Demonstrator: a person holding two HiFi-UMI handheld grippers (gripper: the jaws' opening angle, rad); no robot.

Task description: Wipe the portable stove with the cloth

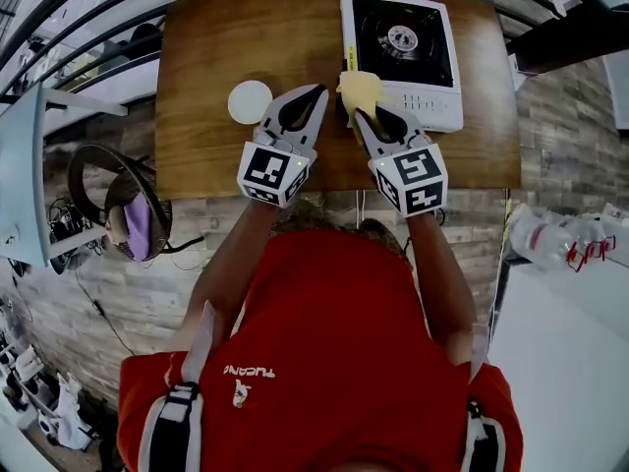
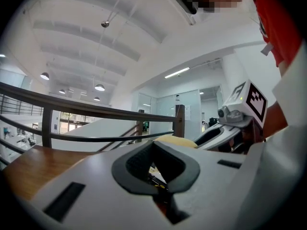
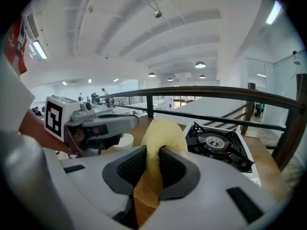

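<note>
The white portable stove (image 1: 401, 52) with its black burner top sits at the far right of the wooden table (image 1: 216, 155). My right gripper (image 1: 359, 116) is shut on a yellow cloth (image 1: 360, 88), which bunches up just at the stove's near-left corner. In the right gripper view the cloth (image 3: 160, 133) is pinched between the pads of the right gripper (image 3: 153, 159), and the stove (image 3: 218, 145) lies ahead to the right. My left gripper (image 1: 319, 91) is shut with nothing in it, close beside the cloth on its left. Seen from the left gripper (image 2: 154, 163), the cloth (image 2: 175, 140) peeks over the jaws.
A white round disc-like object (image 1: 250, 101) lies on the table left of the left gripper and shows in the right gripper view as well (image 3: 125, 140). A dark railing (image 3: 216, 92) runs behind the table's far edge. A fan (image 1: 118, 205) stands on the floor at the left.
</note>
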